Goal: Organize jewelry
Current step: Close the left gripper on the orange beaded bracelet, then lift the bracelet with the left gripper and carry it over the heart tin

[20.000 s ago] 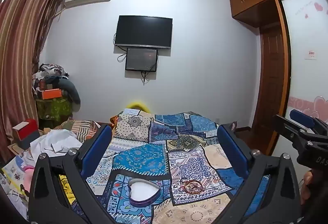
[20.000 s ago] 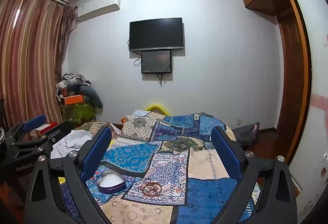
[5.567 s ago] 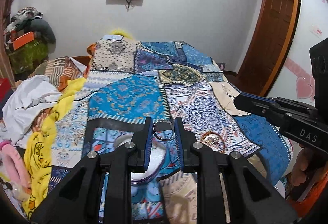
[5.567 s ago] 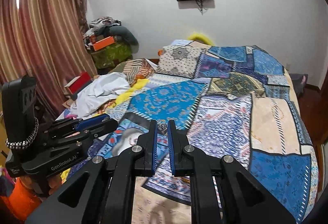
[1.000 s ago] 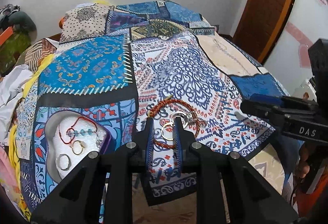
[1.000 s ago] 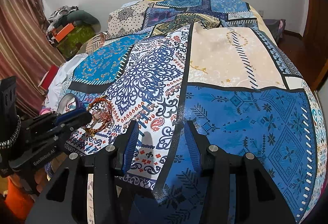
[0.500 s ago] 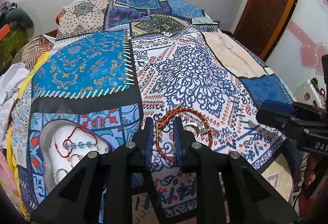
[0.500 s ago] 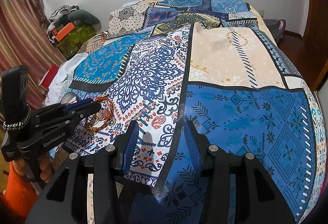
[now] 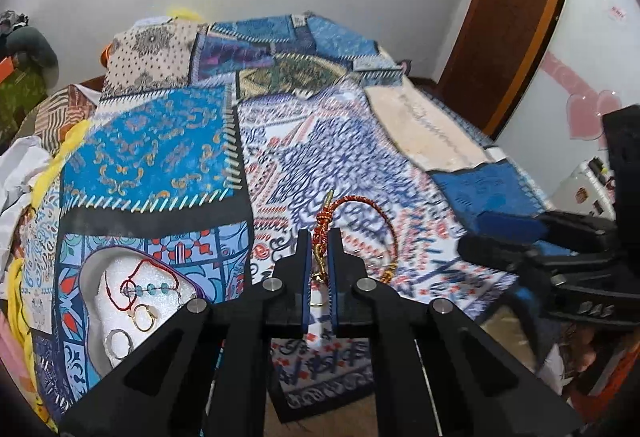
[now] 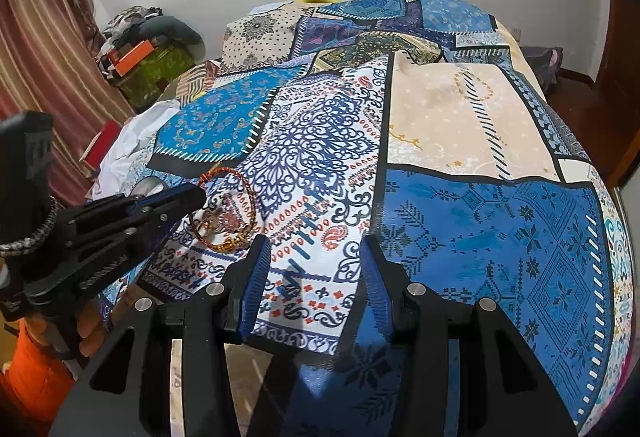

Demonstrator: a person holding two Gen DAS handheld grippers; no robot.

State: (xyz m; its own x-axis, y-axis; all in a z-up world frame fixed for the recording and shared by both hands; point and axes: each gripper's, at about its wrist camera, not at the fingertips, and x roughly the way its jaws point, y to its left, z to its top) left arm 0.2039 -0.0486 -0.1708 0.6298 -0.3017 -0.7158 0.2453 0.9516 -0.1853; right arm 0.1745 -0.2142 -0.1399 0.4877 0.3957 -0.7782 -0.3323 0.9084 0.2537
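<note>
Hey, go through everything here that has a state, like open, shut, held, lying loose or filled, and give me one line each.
Left gripper: shut on the red braided bracelet.
Right gripper: open, holding nothing, above the bedspread.
Red braided bracelet: pinched at its knot, lifted at that end.
Heart-shaped box: open, no lid on, partly filled.
Red string bracelet with blue beads: lying in the box.
Two rings: lying in the box.

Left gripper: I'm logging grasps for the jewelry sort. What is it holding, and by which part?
The left gripper pinches the red braided bracelet at its knotted end, near the gold clasp. The right gripper holds nothing.
</note>
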